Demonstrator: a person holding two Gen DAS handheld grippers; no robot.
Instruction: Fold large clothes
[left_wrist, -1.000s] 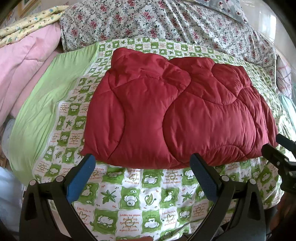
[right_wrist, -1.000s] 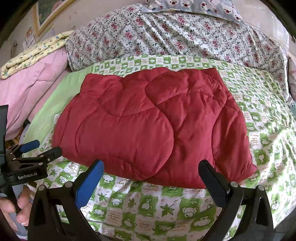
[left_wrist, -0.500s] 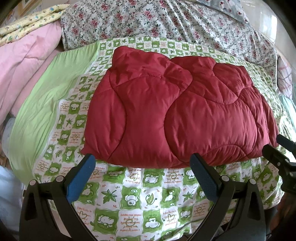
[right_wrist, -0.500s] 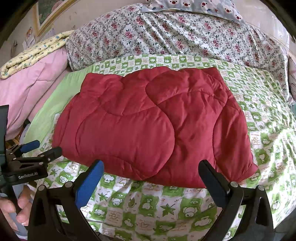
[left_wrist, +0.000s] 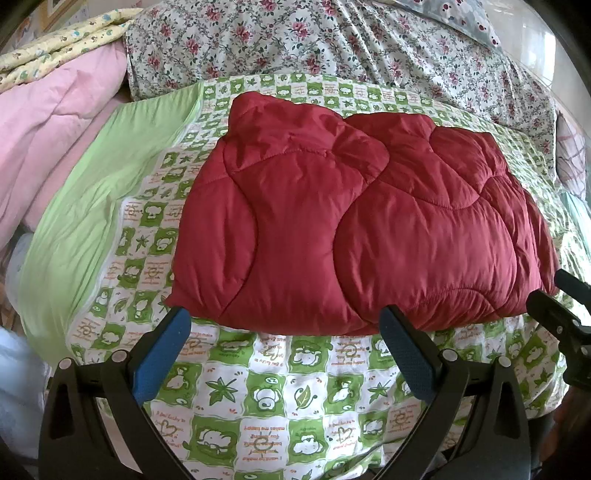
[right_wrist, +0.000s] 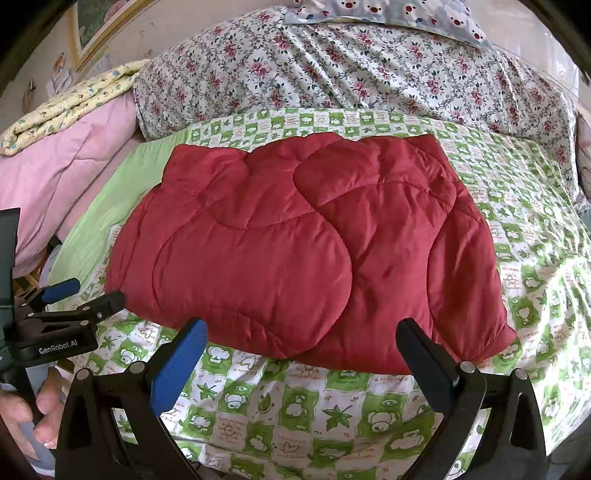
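A dark red quilted padded garment lies folded into a thick rectangle on the green-and-white patterned bed sheet; it also shows in the right wrist view. My left gripper is open and empty, hovering just short of the garment's near edge. My right gripper is open and empty, also just short of the near edge. The left gripper shows at the left of the right wrist view, and the right gripper at the right of the left wrist view.
A floral duvet is heaped along the back of the bed. A pink quilt with a yellow blanket on top lies at the left. A plain green sheet strip runs down the left side.
Nothing has visibly changed apart from a slight shift of the views; both grippers stay open near the garment's front edge.
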